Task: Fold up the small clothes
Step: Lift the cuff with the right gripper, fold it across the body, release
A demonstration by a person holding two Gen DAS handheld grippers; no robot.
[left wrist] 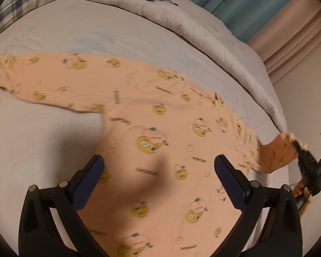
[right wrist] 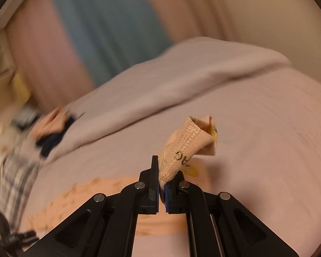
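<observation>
Peach shirt (left wrist: 160,141) lies spread flat on the bed (left wrist: 53,141), one sleeve stretched toward the plaid pillow (left wrist: 21,2). Right gripper (right wrist: 163,177) is clamped on the other sleeve's cuff (right wrist: 182,150), lifted off the bed. Left gripper (left wrist: 159,167) hovers over the shirt body, jaws wide apart, holding nothing.

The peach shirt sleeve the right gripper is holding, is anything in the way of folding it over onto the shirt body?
Nothing visible. The right gripper pinches the sleeve cuff; the shirt body lies flat and bare. The open left gripper hovers above it and may need to keep clear.
</observation>
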